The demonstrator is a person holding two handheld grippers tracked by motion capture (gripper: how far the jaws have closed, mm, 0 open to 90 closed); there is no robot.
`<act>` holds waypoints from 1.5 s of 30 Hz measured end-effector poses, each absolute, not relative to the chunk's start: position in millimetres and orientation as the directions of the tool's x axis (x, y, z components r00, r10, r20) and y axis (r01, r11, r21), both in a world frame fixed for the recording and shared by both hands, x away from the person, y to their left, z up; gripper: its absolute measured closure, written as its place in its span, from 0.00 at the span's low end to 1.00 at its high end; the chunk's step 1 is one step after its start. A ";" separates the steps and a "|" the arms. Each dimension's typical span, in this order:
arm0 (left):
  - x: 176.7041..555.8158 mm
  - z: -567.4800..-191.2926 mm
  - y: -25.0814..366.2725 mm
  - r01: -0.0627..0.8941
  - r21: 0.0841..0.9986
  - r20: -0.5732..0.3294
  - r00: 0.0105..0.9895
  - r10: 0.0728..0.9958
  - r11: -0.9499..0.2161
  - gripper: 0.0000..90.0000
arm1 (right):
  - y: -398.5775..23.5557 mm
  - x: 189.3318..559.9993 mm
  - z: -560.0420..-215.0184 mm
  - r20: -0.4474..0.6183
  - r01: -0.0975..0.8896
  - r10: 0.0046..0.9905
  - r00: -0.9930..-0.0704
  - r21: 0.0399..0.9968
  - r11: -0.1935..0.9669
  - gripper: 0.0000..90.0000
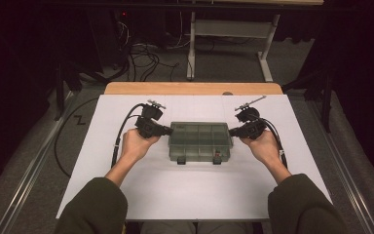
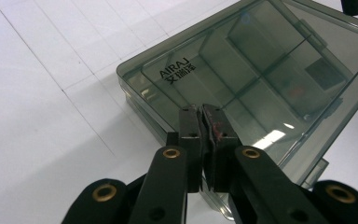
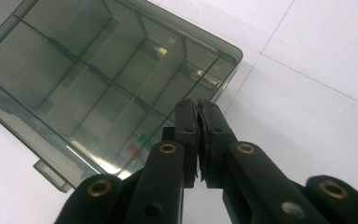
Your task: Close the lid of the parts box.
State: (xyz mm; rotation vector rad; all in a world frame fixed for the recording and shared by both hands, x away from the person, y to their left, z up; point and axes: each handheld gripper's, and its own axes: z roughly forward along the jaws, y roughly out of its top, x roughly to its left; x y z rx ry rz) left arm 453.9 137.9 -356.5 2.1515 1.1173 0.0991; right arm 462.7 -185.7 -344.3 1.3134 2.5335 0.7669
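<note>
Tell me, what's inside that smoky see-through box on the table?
Through the closed lid of the box, dividers split it into compartments, most looking empty. Near one latch edge lie a small red piece and a green one. The tinted lid blurs them, so what they are cannot be told.

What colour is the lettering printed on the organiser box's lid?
Black lettering on the smoky grey-green box, clearest in the left gripper view.

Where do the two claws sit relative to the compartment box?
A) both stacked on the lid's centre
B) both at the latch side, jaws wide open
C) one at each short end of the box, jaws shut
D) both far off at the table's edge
C: the left claw sits at the left end of the smoky clear compartment box and the right claw at the right end; each gripper view shows its jaws pressed together.
</note>
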 end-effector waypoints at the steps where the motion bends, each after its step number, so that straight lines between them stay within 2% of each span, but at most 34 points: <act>1: 453.6 -357.4 137.8 0.690 0.615 -0.239 0.625 0.743 -0.382 0.96 | -185.5 462.7 -344.7 0.071 0.707 0.803 -0.592 0.524 0.475 0.99; 45: 442.2 -372.4 128.1 0.672 0.618 -0.221 0.647 0.730 -0.408 0.95 | -173.8 457.3 -360.3 0.088 0.697 0.782 -0.618 0.521 0.492 0.99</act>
